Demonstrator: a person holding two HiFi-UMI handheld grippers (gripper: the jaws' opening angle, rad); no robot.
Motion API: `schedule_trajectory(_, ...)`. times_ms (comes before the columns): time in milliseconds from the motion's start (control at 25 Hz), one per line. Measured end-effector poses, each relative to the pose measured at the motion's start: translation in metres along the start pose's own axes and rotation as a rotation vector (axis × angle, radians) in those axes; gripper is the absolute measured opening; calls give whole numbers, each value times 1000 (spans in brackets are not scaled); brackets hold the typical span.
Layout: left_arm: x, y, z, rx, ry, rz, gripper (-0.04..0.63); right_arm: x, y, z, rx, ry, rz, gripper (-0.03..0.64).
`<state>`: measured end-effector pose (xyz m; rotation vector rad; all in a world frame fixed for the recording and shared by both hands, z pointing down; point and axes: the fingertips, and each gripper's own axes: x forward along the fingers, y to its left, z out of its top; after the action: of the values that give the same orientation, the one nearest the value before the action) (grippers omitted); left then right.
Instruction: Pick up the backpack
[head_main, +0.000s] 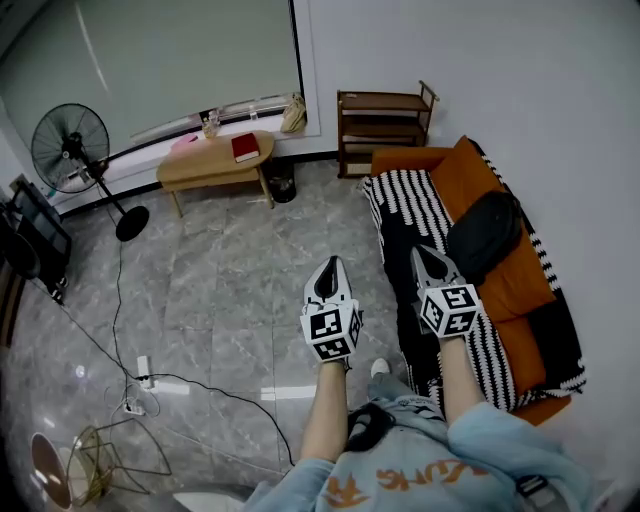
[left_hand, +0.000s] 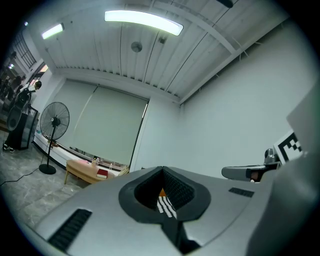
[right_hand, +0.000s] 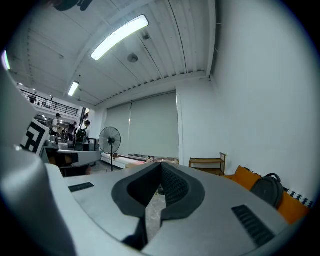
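You are at the very start of the job: getting close to the backpack (head_main: 487, 232). It is black and lies on the orange sofa (head_main: 468, 172), up against the back cushions. A black-and-white striped blanket (head_main: 404, 203) is next to it. Nothing has hold of the backpack yet.

Your left gripper (head_main: 329, 270) is over the floor (head_main: 230, 300), just beside the sofa's front edge. Its jaws are pressed together and there is nothing in them. Your right gripper (head_main: 428, 260) is over the striped blanket. It is near the backpack but not touching it. Its jaws are closed tight too, and they are empty. Both grippers point about level, out ahead of you.

In the right gripper view the backpack sits off to the right side, not in line with the jaws.

So here is what I think comes next. Turn the right gripper toward the backpack and tip it down a bit. Open its jaws wide before you get there. Then look for a strap or a top loop to bite on. I cannot see a loop from here, because the bag looks like one dark lump. The bag is soft and may sag when you lift it, so your left gripper may need to open and help on the other side.
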<state>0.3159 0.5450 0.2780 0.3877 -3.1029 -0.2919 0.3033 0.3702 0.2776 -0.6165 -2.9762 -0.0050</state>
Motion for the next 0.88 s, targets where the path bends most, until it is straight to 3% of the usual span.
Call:
schedule_trajectory(480, 82, 28, 3, -40, -44, 12, 17, 88, -30, 1, 4, -5, 67, -3)
schedule_trajectory(880, 232, 28, -41, -47, 75, 31, 17, 218, -127, -18, 74, 72, 76, -3)
